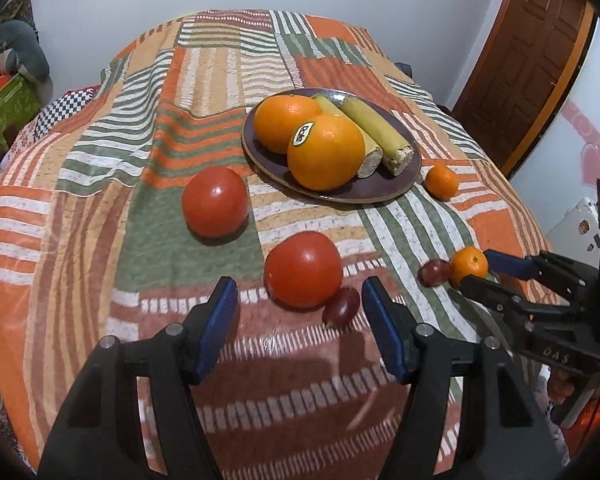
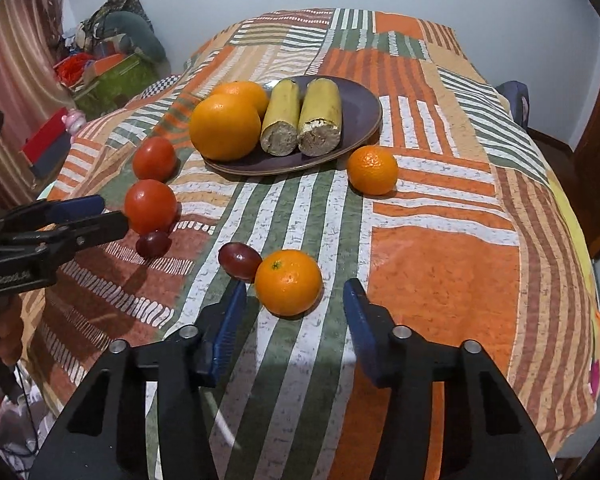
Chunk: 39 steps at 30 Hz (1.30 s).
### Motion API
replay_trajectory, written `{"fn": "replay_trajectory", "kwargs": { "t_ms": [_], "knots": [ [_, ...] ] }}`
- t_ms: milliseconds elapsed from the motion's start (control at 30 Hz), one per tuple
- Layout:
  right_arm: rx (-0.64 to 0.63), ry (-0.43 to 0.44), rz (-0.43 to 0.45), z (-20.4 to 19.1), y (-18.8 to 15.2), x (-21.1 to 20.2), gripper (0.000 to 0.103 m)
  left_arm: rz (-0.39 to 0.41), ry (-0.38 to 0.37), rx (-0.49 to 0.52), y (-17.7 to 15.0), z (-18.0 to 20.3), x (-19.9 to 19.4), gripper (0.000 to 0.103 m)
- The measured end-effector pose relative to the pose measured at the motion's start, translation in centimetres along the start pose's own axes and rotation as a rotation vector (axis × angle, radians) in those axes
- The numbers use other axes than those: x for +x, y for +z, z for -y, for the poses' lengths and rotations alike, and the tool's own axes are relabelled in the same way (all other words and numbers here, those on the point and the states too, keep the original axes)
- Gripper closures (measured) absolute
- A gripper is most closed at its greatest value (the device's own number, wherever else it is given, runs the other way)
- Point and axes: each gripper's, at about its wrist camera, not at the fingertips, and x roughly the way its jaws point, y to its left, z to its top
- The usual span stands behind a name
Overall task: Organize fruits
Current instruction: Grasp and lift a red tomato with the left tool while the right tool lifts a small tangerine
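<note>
**Right wrist view: a little orange waits between two spread fingers**

The near small orange (image 2: 288, 282) sits on the striped cloth (image 2: 440, 272), just in front of the right gripper (image 2: 295, 316). The blue fingers (image 2: 360, 332) are spread wide, one on each side, and do not touch it yet. A dark red grape (image 2: 240, 261) is touching the orange on its left side. If the fingers close now, the left one could bump the grape and send it rolling away. The orange is round too, so a crooked squeeze could pop it out.

Farther back is the brown plate (image 2: 360, 112) with two big oranges (image 2: 225, 126) and two banana pieces (image 2: 320, 116). The plate is already quite full on one side, so a fruit dropped there could roll off. Another small orange (image 2: 372, 170) lies just beside the plate.

In the left wrist view, the left gripper (image 1: 300, 316) is also spread open and holds nothing. A red tomato (image 1: 303, 268) and a second grape (image 1: 341, 307) sit close together right ahead of it. That grape is beside the right finger and could get pushed or squashed. A second tomato (image 1: 215, 201) rests further back. The cloth is bumpy and drops down at the edges, so anything knocked could roll to the floor.
</note>
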Motion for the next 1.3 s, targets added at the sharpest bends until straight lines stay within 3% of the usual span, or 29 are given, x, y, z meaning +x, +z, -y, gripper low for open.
{"fn": "replay_trajectory", "kwargs": {
  "t_ms": [133,333,567,867,1300],
  "knots": [
    [0.010,0.031,0.001,0.2,0.2,0.2,0.070,-0.008,-0.015,-0.030,0.6,-0.3,1.1,0.039],
    [0.004,0.036,0.006,0.0,0.3,0.0,0.071,-0.020,-0.020,-0.028,1.0,-0.1,2.2,0.056],
    [0.013,0.040,0.040,0.6,1.0,-1.1,0.071,-0.015,-0.023,-0.039,1.3,-0.2,1.8,0.057],
    [0.019,0.025,0.113,1.3,3.2,-2.7,0.071,0.068,-0.019,-0.017,3.1,0.2,-1.4,0.057],
    [0.005,-0.009,0.250,2.4,9.2,-4.2,0.071,0.199,0.012,0.023,9.4,0.7,-3.4,0.057]
  ]
}}
